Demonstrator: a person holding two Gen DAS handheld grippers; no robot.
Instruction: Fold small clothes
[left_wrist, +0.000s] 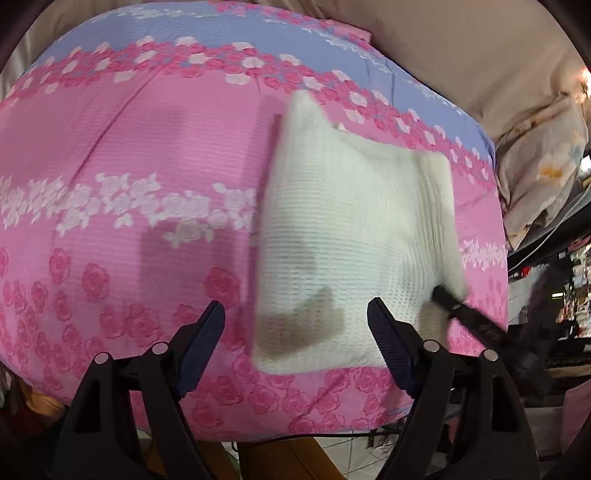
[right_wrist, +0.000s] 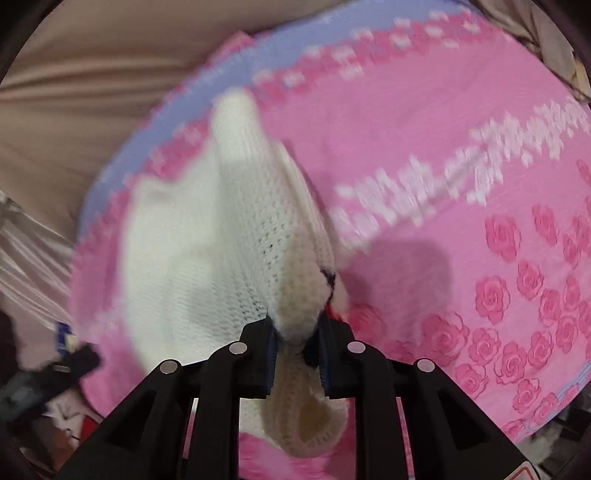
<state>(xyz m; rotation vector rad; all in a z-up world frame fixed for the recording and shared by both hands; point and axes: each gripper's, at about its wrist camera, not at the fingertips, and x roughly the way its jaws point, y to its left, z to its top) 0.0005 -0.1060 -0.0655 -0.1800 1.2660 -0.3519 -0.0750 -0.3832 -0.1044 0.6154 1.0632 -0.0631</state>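
Note:
A small white knitted garment (left_wrist: 354, 236) lies on the pink floral bedspread (left_wrist: 129, 184), partly folded. My left gripper (left_wrist: 295, 325) is open and empty, hovering over the garment's near edge. My right gripper (right_wrist: 297, 339) is shut on a bunched edge of the white garment (right_wrist: 258, 229) and lifts it off the bedspread (right_wrist: 461, 147). In the left wrist view the right gripper's dark fingers (left_wrist: 448, 297) grip the garment's right edge.
The bedspread covers a rounded surface that drops off at the near edge. A beige wall or sheet (left_wrist: 461, 48) lies behind. A floral pillow (left_wrist: 539, 166) and cluttered shelves (left_wrist: 554, 295) stand at the right.

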